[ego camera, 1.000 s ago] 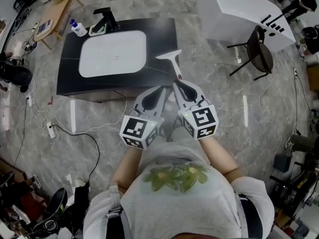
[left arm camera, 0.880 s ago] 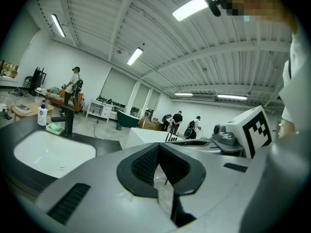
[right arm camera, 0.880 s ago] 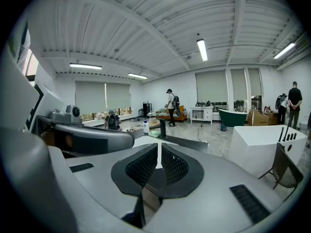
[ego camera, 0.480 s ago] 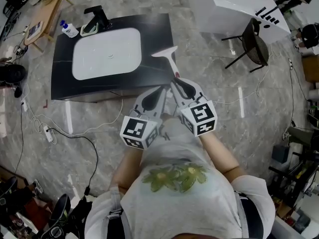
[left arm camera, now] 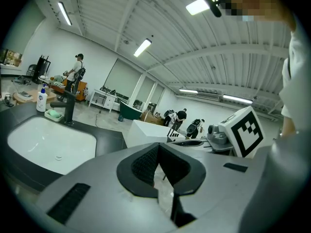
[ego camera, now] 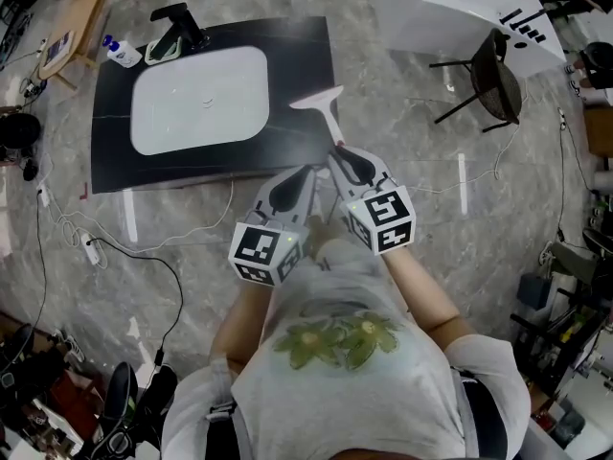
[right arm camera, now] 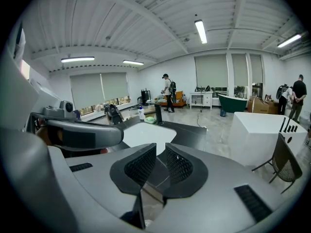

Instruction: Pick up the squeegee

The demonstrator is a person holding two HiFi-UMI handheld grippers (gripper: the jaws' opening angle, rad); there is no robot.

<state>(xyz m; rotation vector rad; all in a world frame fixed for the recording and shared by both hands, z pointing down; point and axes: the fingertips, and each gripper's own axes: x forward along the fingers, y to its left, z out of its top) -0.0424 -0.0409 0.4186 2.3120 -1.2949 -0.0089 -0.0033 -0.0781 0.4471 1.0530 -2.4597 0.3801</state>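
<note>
Head view, left to right.
- Bottle (ego camera: 120, 54), blue cap, stands off the far left corner of the black counter (ego camera: 297, 65); whether it rests on the counter cannot be told.
- Black faucet (ego camera: 177, 22) stands at the far edge of the white sink (ego camera: 196, 99), which fills the counter's left and middle.
- Left gripper (ego camera: 306, 172): held in front of the counter's near edge. Jaws closed, pads meeting at the tip, nothing between them.
- Squeegee (ego camera: 328, 118): white, on the counter's right part, right of the sink. Blade points away from the person, handle runs back towards the near right corner.
- Right gripper (ego camera: 339, 155): just beside the left one, tip at the handle's end. Contact cannot be told. Jaws nearly together, only a slit between the pads, nothing gripped there; its own view does not show the squeegee.
- Dark chair (ego camera: 498, 84) stands on the floor to the right, against a white block (ego camera: 450, 12).
</note>
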